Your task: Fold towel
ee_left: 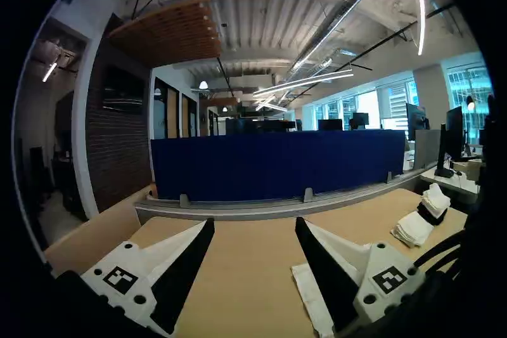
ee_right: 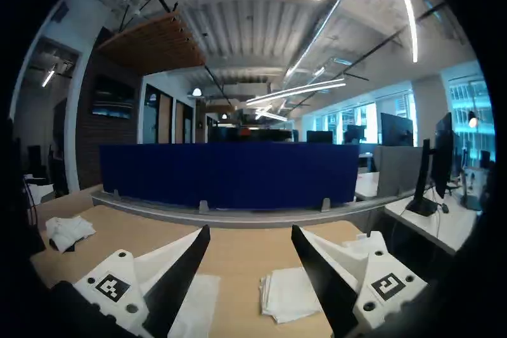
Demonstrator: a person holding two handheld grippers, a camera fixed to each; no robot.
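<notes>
The left gripper (ee_left: 253, 255) hangs low over the wooden desk (ee_left: 253, 293). Its two fingers are spread wide with nothing caught between them, and bare wood shows in the gap. A flat white towel (ee_left: 307, 293) lies beside and partly under its right-hand finger (ee_left: 323, 274), with one edge poking out on the inner side. I cannot tell whether the finger touches the cloth. Farther off to this gripper's right, near the desk's edge, sits a pile of folded towels (ee_left: 415, 227), with a smaller bundle (ee_left: 436, 201) just behind it. Straight ahead, beyond the fingertips, a blue partition (ee_left: 279, 163) runs across the back of the desk.

The right gripper (ee_right: 250, 268) is likewise spread and empty, and it too hangs low over the desk. Just inside its right finger a folded white stack (ee_right: 288, 293) rests on the wood, its near corner slipping behind that finger. Beside and under its left finger lies a flat cloth (ee_right: 199, 303), spread out in a single layer as far as I can see. Well off to this gripper's left, towards the far corner of the desk, a crumpled towel (ee_right: 68, 231) lies in a loose heap. The blue partition stands ahead of this gripper as well. Off to its right, a dark monitor (ee_right: 437, 160) stands on the neighbouring desk.
</notes>
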